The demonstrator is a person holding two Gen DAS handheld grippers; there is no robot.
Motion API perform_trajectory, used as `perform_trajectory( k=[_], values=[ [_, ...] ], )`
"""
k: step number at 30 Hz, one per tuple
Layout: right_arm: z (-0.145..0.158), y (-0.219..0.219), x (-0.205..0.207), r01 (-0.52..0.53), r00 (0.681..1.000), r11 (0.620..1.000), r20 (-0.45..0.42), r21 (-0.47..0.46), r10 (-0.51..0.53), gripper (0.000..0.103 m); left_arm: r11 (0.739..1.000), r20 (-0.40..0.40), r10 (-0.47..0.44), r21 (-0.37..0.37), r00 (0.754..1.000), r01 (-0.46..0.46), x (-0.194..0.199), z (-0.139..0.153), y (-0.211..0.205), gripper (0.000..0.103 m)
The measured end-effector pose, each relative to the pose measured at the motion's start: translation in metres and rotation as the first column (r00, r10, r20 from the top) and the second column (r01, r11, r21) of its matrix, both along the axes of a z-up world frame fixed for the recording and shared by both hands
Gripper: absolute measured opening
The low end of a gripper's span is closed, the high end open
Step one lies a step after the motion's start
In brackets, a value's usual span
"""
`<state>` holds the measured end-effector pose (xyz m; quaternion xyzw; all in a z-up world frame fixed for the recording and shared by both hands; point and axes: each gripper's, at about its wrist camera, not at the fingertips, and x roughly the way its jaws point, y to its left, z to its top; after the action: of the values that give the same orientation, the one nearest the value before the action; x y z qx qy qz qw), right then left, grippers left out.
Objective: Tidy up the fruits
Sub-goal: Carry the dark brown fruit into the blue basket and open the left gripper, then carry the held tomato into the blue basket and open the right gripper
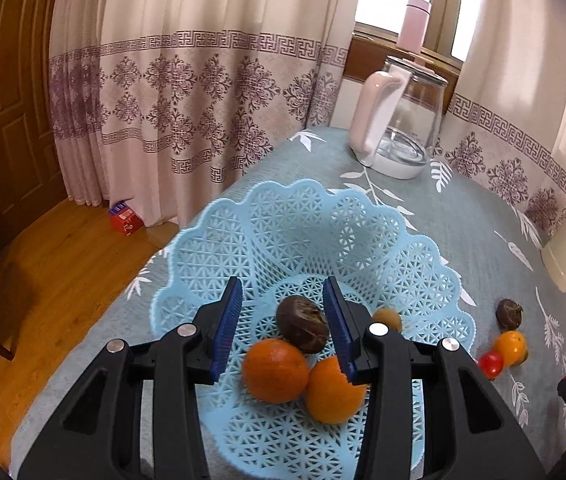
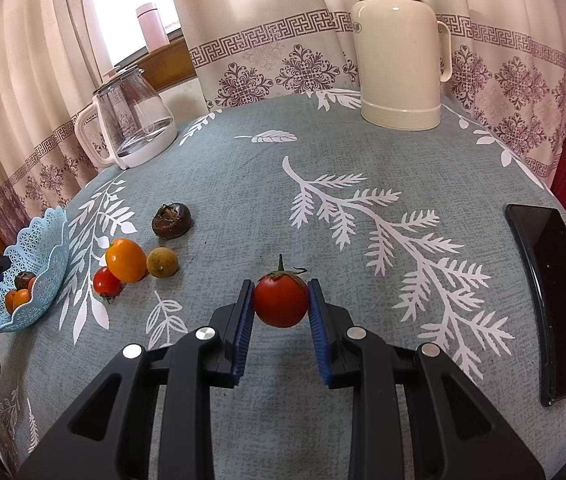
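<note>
- The left gripper (image 1: 283, 320) hangs over the blue basket (image 1: 219, 240) with its jaws wide apart and nothing between them; its right finger covers part of one orange (image 1: 333, 394) and most of a small tan fruit (image 1: 387, 318) behind it.
- In the right wrist view the basket (image 2: 39, 248) sits at the left table edge, and its wall hides most of the fruit inside.
- The right gripper (image 2: 281, 302) has its ribbed blue pads (image 2: 243, 328) pressed on both sides of a red tomato (image 2: 281, 300) with a green stalk; whether the tomato touches the cloth cannot be told.
- The basket is pale blue plastic lattice with a scalloped rim. It holds two oranges, the other one (image 1: 275, 370) touching the first, and a dark brown, rough-skinned fruit (image 1: 302, 323).
- Loose on the cloth near the basket: a second dark brown fruit (image 2: 171, 220), an orange-yellow fruit (image 2: 126, 260), a small red tomato (image 2: 107, 282) touching it, and a round tan fruit (image 2: 161, 263) just beside.
- A clear glass kettle (image 2: 131, 120) with a white handle and a cream flask (image 2: 399, 48) stand at the far side; a glossy black tray (image 2: 555, 300) lies at the right.
- The tablecloth (image 2: 363, 152) is grey-blue woven fabric with white leaf prints.
- Patterned curtains (image 1: 187, 92) hang behind; a pink bottle (image 1: 414, 24) is on the window sill, a red box (image 1: 125, 219) on the wooden floor, and a wooden door (image 1: 7, 92) stands at the left.
</note>
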<state>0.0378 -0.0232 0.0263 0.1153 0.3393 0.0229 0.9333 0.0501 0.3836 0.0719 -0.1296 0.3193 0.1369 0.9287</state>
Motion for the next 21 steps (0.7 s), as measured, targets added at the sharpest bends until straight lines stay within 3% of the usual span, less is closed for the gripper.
perform_trajectory(
  k=[5, 10, 17, 21],
  values=[
    [0.001, 0.0, -0.001, 0.004, 1.0, 1.0, 0.004, -0.008, -0.004, 0.027, 1.0, 0.011, 0.011, -0.003, 1.0, -0.011, -0.007, 0.003, 0.005, 0.044],
    [0.006, 0.003, -0.003, -0.003, 1.0, 1.0, 0.004, 0.011, 0.003, 0.027, 0.999, 0.033, 0.029, 0.035, 0.999, -0.03, -0.016, 0.008, 0.006, 0.055],
    [0.02, 0.027, -0.008, -0.084, 0.996, 0.995, 0.018, 0.06, 0.083, 0.027, 0.998, 0.055, 0.027, 0.047, 0.998, -0.03, -0.02, 0.011, 0.007, 0.055],
    [0.031, 0.053, -0.01, -0.154, 0.988, 0.985, 0.034, 0.075, 0.152, 0.027, 0.999, 0.073, 0.033, 0.034, 0.997, -0.036, -0.024, 0.012, 0.01, 0.062]
  ],
)
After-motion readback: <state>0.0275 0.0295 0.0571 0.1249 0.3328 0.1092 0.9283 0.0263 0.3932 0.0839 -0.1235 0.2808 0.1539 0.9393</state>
